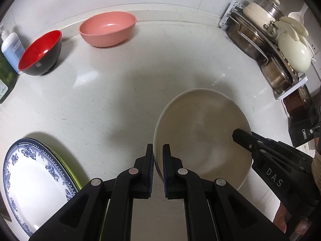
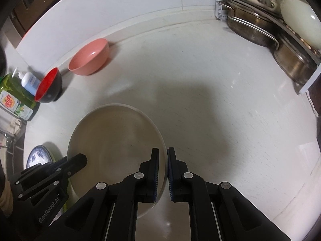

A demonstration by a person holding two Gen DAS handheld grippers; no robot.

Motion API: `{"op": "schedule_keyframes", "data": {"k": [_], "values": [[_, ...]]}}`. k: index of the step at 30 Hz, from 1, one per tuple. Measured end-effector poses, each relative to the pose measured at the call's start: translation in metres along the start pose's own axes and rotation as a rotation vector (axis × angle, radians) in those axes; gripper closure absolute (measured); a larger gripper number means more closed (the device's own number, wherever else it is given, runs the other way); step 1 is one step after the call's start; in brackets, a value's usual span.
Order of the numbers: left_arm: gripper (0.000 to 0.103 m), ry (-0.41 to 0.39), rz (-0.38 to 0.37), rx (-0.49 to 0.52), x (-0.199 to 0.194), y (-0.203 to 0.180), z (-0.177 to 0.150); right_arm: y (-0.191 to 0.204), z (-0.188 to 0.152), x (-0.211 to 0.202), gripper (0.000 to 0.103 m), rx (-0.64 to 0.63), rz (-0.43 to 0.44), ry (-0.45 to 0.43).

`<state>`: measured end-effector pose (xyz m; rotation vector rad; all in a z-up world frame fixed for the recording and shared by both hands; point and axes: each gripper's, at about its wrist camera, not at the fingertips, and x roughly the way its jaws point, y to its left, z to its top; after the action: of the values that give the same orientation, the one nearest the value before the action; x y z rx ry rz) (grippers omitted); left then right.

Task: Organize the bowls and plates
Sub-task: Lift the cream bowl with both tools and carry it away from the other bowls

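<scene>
Both claws on one cream plate, bowls waiting at the back

Nearest, the left gripper [image 1: 158,156] is pinched on the left rim of the cream plate [image 1: 202,132] and the right gripper [image 2: 163,160] is pinched on its right rim, jaws nearly closed with only the rim between them; whether the plate is lifted or resting on the counter [image 1: 112,100] I cannot tell. At the counter's near left corner lies a blue patterned plate [image 1: 34,180] on top of a green one — that looks like the plate stack begun. Further back along the wall edge, the red-and-black bowl [image 1: 41,54] and pink bowl [image 1: 107,29] stand apart, not yet nested — so roughly midway, I'd judge. A pot rack [image 1: 266,40] fills the far right corner.
</scene>
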<state>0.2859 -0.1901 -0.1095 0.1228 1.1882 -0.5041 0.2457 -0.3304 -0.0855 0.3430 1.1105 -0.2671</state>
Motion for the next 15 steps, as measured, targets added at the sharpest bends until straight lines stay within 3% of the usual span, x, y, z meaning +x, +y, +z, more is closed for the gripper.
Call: {"op": "schedule_keyframes", "data": {"k": [15], "values": [[0.091,0.026,0.018,-0.012,0.012,-0.006,-0.004,-0.011,-0.006,0.01,0.093,0.008,0.013,0.041]]}}
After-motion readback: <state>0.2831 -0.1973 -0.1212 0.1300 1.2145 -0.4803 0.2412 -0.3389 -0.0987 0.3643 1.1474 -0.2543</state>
